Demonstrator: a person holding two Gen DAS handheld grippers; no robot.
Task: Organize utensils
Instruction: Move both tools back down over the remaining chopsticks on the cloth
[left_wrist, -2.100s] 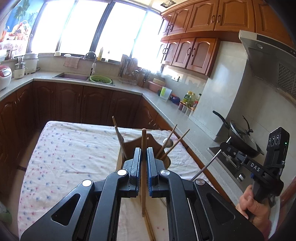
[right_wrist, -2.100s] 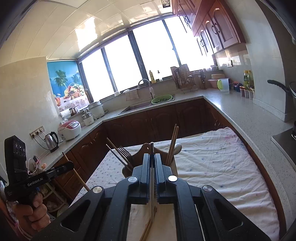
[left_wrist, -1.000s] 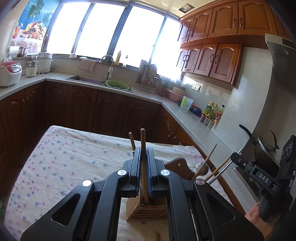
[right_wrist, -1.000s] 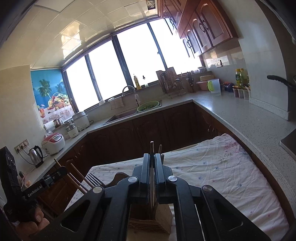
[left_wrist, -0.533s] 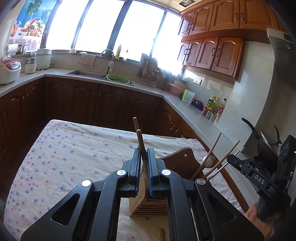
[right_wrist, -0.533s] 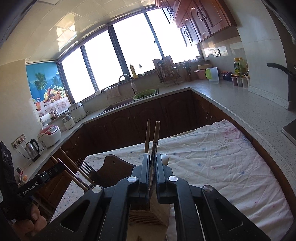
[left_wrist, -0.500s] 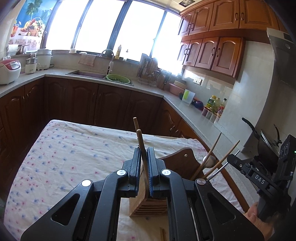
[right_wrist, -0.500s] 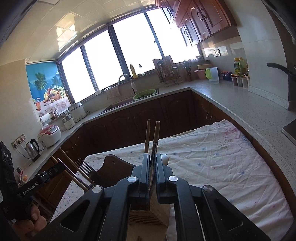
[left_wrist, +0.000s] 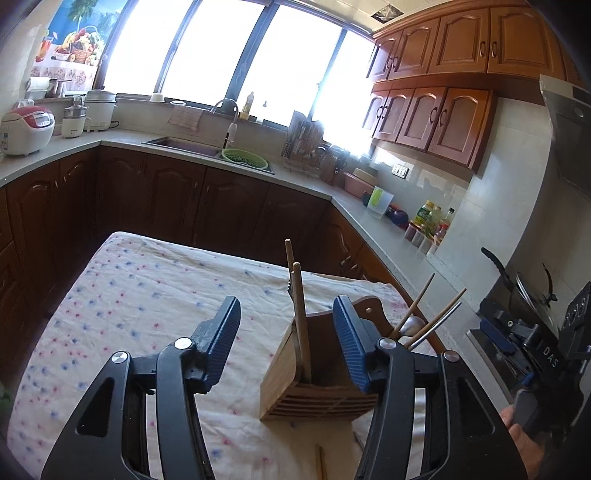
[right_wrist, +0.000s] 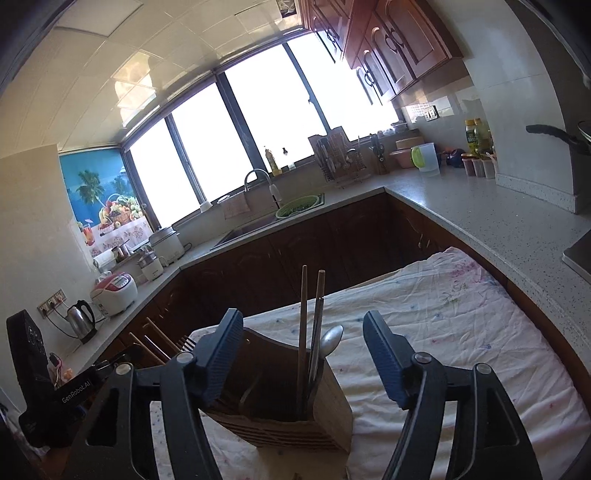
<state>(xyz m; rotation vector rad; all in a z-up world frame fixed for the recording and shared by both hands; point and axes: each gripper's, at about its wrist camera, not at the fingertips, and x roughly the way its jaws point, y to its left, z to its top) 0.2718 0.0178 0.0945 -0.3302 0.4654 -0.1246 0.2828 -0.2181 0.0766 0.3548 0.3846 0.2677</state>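
Note:
A wooden utensil holder stands on the flowered tablecloth. Two wooden chopsticks stand upright in its near compartment. A metal spoon leans beside them. More chopsticks and a fork stick out of its other compartments. My left gripper is opening; the chopsticks rise free between its blue pads. My right gripper is opening too, with the chopsticks and spoon untouched between its fingers. Each gripper shows at the edge of the other's view.
A loose chopstick lies on the cloth in front of the holder. Dark cabinets and a stone counter wrap around the table, with a sink, a dish rack, bottles and a wok on the stove.
Both grippers were shut on a thin utensil over the holder half a second ago. Both have now spread their jaws and let go, leaving the sticks standing in the holder.

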